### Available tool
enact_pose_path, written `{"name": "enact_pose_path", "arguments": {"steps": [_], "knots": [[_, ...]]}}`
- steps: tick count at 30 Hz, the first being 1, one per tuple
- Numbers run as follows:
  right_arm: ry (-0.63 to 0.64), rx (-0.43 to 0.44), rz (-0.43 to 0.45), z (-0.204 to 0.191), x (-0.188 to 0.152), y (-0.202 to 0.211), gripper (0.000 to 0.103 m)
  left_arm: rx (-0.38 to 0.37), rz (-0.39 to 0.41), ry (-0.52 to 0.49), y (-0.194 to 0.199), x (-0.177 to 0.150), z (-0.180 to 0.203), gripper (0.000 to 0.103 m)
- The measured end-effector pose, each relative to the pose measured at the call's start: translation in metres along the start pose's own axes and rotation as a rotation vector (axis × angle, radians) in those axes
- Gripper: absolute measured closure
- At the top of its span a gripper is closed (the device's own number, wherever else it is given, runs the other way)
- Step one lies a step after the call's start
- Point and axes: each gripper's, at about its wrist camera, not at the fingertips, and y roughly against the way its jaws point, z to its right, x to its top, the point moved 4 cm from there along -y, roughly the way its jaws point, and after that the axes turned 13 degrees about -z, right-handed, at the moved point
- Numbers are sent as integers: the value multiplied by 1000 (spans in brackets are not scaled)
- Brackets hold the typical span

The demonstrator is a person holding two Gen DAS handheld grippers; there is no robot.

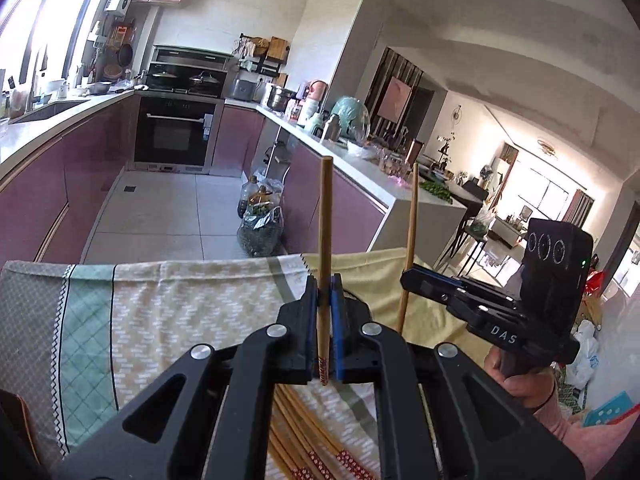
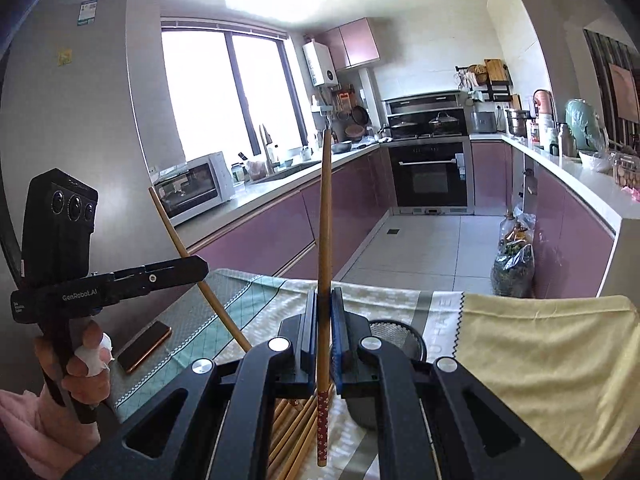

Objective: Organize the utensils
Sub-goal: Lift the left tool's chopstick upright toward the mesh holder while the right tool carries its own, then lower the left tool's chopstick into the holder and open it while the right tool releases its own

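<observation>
Daylight is blowing out the window (image 2: 224,92), fisheye is bending straight lines, dark vignetting is eating every corner.

left gripper (image 1: 325,292) jaws clamped, right gripper (image 2: 325,304) likewise

Left gripper (image 1: 325,292) and right gripper (image 2: 325,308): matt black plastic arms, shiny round metal pivot bolts, fingers (image 1: 339,320) faced with blue rubbery pads. Between each pair of fingers, one chopstick (image 1: 325,248) and the other chopstick (image 2: 323,264) look like smooth tan wood or bamboo, the lower end glossy red with a white print; same finish on the loose chopsticks (image 1: 296,432) below the fingers. Under them a woven patterned cloth (image 1: 160,320), matt and slightly rough, a plain yellow cloth (image 2: 540,352) right of the fingers, a glossy phone (image 2: 145,346) to the left.
</observation>
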Motion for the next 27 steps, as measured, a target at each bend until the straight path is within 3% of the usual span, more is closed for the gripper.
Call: {"name": "enact_pose_path", "arguments": {"steps": [6,10,14,21,27], "knots": [[-36,-38,61,20,33,-9,97,-23,66,-17,-1,47,20,96],[-40,-68,88,31,45,-17,97,-24,66,-15,-13,67,29,96],[-39,-85,13,40,44,-40,97,-1,-29,-29,-50,64,32,96],[-43,-99,-194,48,15,-79,97,42,-254,-81,-127,26,22,96],[-71,-96,-263,57,11,-95,97,85,-289,-90,-150,21,7,95]]}}
